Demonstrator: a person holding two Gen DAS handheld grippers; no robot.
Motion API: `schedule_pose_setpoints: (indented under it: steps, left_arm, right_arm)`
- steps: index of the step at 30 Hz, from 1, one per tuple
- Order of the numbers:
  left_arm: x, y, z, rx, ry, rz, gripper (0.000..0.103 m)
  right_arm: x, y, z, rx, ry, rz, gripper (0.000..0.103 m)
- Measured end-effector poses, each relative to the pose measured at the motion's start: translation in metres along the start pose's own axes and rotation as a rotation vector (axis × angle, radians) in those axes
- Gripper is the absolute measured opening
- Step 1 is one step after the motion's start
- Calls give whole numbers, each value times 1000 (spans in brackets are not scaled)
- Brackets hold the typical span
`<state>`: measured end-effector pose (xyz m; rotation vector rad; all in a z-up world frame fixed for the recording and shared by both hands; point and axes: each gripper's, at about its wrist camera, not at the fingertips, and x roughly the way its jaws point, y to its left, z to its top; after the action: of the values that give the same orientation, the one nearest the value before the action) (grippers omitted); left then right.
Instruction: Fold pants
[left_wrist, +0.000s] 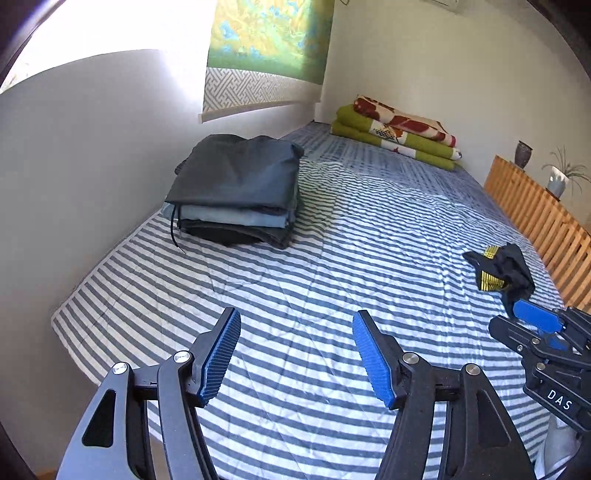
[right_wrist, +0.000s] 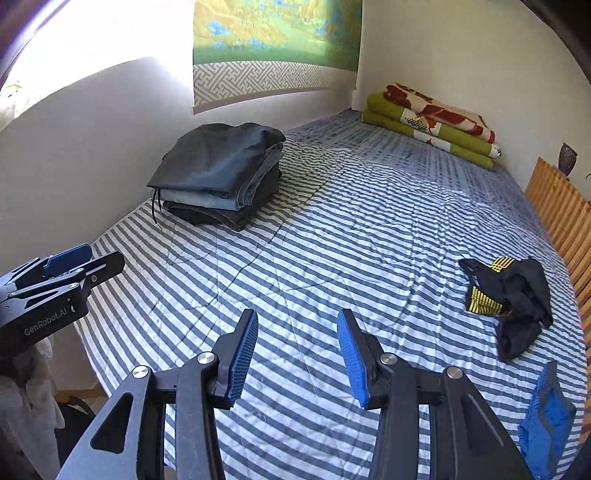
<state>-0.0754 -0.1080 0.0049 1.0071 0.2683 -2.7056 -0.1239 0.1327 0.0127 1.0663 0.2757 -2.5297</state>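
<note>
A stack of folded dark and denim pants (left_wrist: 236, 192) (right_wrist: 218, 177) rests on the striped bed near the left wall. A crumpled black garment with yellow striped bands (left_wrist: 498, 273) (right_wrist: 517, 299) lies at the bed's right side. A blue garment (right_wrist: 546, 417) lies near the right front edge. My left gripper (left_wrist: 295, 321) (right_wrist: 105, 256) hovers open over bare sheet, holding nothing. My right gripper (right_wrist: 298, 321) (left_wrist: 506, 319) is open and empty too, to the right of the left one, with the black garment ahead and to its right.
The bed (left_wrist: 332, 258) (right_wrist: 332, 240) runs along a white wall on the left. Folded green and red blankets (left_wrist: 399, 133) (right_wrist: 432, 125) lie at the far end. A wooden slatted rail (left_wrist: 535, 210) (right_wrist: 554, 199) borders the right side, with a vase (left_wrist: 522, 153) on it.
</note>
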Motion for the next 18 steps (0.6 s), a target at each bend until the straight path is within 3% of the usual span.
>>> schedule_pose_setpoints:
  steps: [6,18]
  left_arm:
    - [-74,-39,-40,38,-29,-17,73]
    - [-154,-81,-92,91,-48,-64,88]
  right_arm:
    - [-48,-15,-39,42,-20,-9,44]
    - [-117,-31,-104,157,-54,-80,45]
